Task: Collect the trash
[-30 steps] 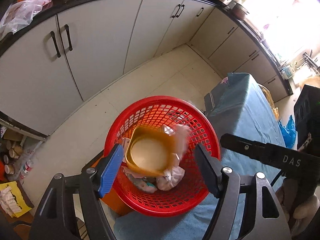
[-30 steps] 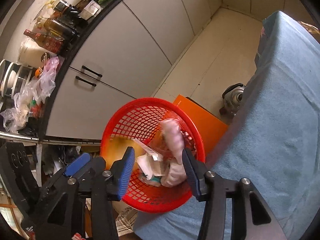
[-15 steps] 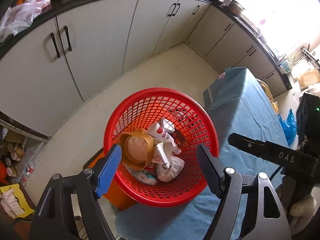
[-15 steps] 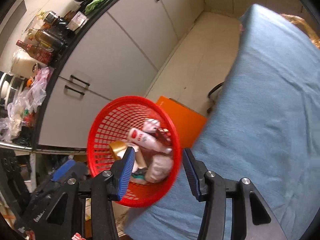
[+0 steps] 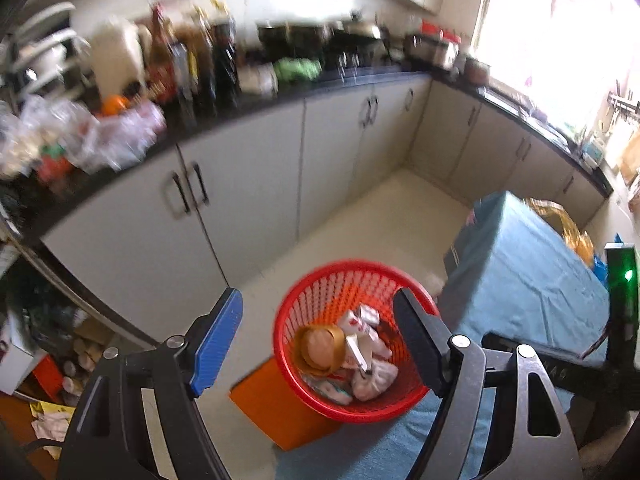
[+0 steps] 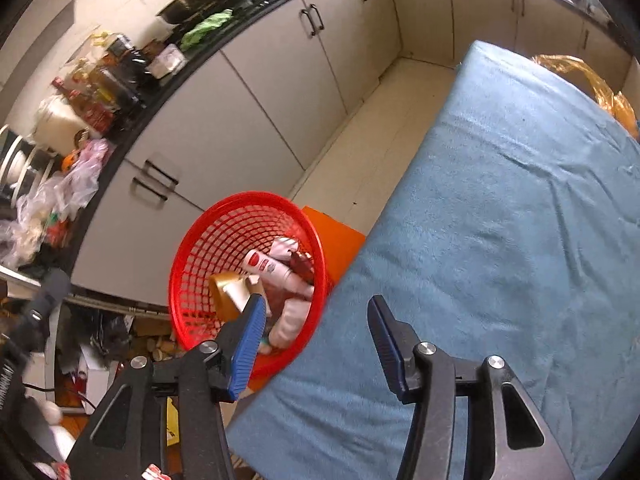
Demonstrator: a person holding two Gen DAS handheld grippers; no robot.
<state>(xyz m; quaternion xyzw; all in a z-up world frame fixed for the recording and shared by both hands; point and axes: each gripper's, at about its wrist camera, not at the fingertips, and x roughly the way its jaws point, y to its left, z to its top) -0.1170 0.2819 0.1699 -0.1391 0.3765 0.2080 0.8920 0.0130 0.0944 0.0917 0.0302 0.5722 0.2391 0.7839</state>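
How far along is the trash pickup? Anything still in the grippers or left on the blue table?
Looks nearly done. The red basket holds the gold cup, a white tube and crumpled wrappers. The left gripper and right gripper are both open and empty. The visible blue table shows no trash, though its far edges are out of view.

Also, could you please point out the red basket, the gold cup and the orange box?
red basket [image 5: 320, 280], left wrist view, on its far rim.
gold cup [image 5: 320, 346], left wrist view, on its round base.
orange box [image 6: 340, 240], right wrist view, on its top face.
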